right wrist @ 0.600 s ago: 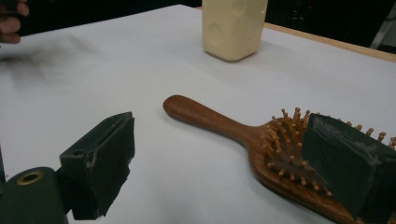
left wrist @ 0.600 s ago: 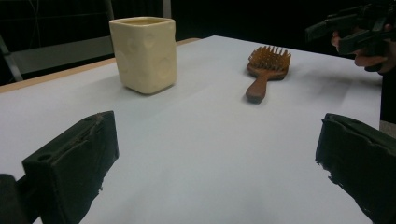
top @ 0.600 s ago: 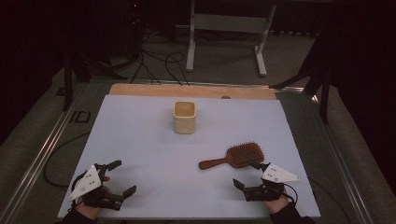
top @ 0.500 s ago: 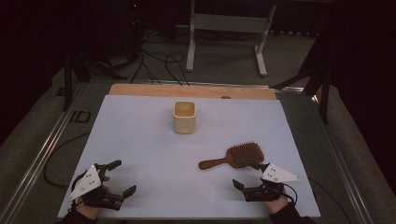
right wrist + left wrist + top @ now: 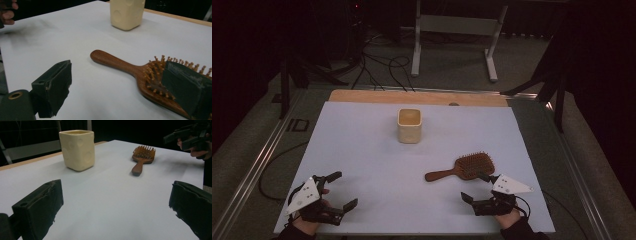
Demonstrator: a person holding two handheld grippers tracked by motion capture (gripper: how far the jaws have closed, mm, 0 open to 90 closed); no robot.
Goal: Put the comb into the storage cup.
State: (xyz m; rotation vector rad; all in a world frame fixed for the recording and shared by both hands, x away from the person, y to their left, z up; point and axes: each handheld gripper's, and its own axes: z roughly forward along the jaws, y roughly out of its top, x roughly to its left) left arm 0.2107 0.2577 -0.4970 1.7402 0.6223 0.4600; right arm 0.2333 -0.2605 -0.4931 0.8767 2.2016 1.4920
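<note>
A cream square cup (image 5: 409, 125) stands upright in the middle of the white table mat (image 5: 362, 150). A wooden hairbrush (image 5: 462, 168) lies bristles up to its front right, handle pointing left. My left gripper (image 5: 343, 189) rests near the front left corner, open, nothing between its jaws. My right gripper (image 5: 474, 186) sits just in front of the brush, open and holding nothing. In the left gripper view, my left gripper (image 5: 116, 205) faces the cup (image 5: 78, 148) and the brush (image 5: 142, 157). In the right gripper view, my right gripper (image 5: 120, 87) is close to the brush (image 5: 130, 67); one jaw overlaps its head.
A wooden strip (image 5: 417, 97) borders the mat's far edge. Metal rails (image 5: 257, 165) run along the table's sides. Beyond the table are cables (image 5: 382, 65) and a white stand's legs (image 5: 452, 45) on a dark floor. The other hand (image 5: 7, 12) appears far off.
</note>
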